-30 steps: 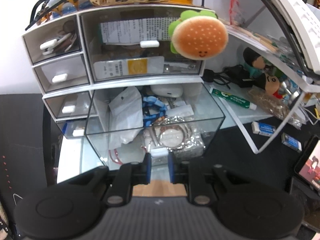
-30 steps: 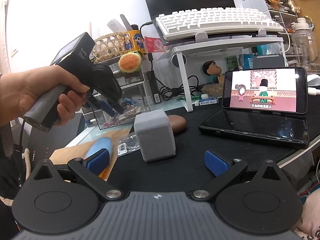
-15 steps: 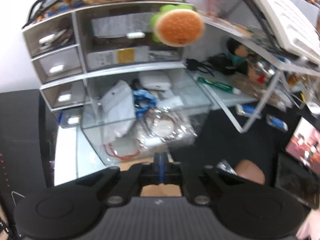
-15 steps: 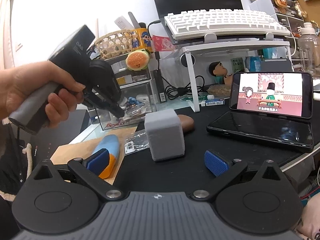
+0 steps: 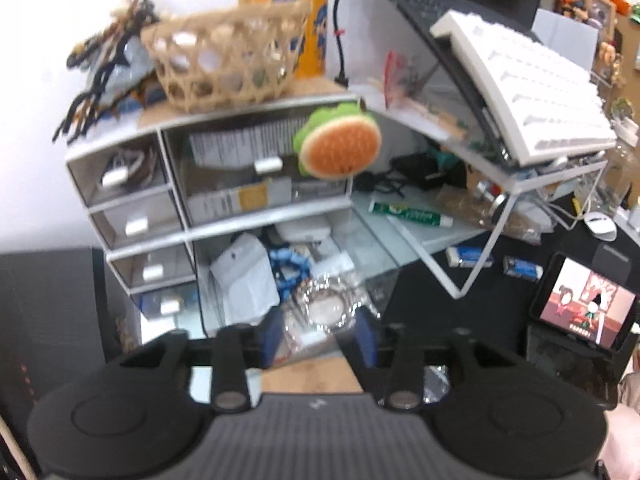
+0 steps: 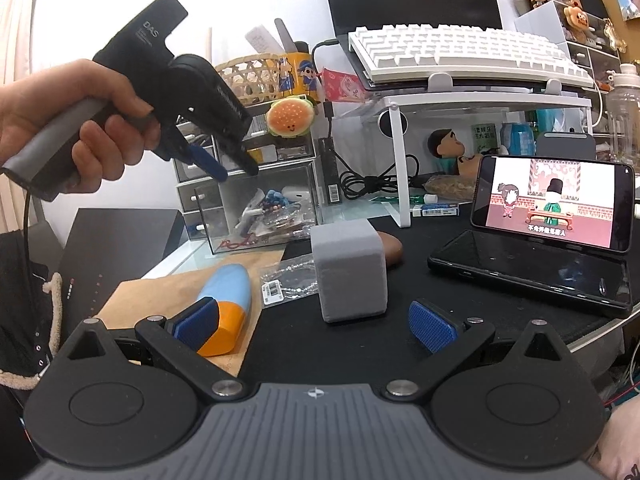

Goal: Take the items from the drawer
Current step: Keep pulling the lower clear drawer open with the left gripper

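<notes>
The clear drawer (image 5: 384, 256) of the white organiser (image 5: 176, 216) is pulled out, also in the right wrist view (image 6: 208, 236). It holds a white pouch (image 5: 244, 280), a blue beaded item (image 5: 290, 270), a white case (image 5: 304, 232) and a shiny plastic bag (image 5: 328, 312). My left gripper (image 5: 318, 336) is open and empty, raised above the drawer's front; it also shows in the right wrist view (image 6: 234, 170). My right gripper (image 6: 316, 322) is open and empty, low over the black mat before a grey cube (image 6: 348, 274).
A blue-orange case (image 6: 224, 308) and a small plastic bag (image 6: 286, 284) lie on a brown board. A brown object (image 6: 392, 246) sits behind the cube. A phone (image 6: 552, 204) on a black device stands right. A burger plush (image 5: 340, 150) hangs from the organiser; a keyboard shelf (image 5: 516, 92) stands right.
My left gripper let go of the drawer front, opened, and rose up and back from the drawer. The drawer stays pulled out. My right gripper barely moved.
</notes>
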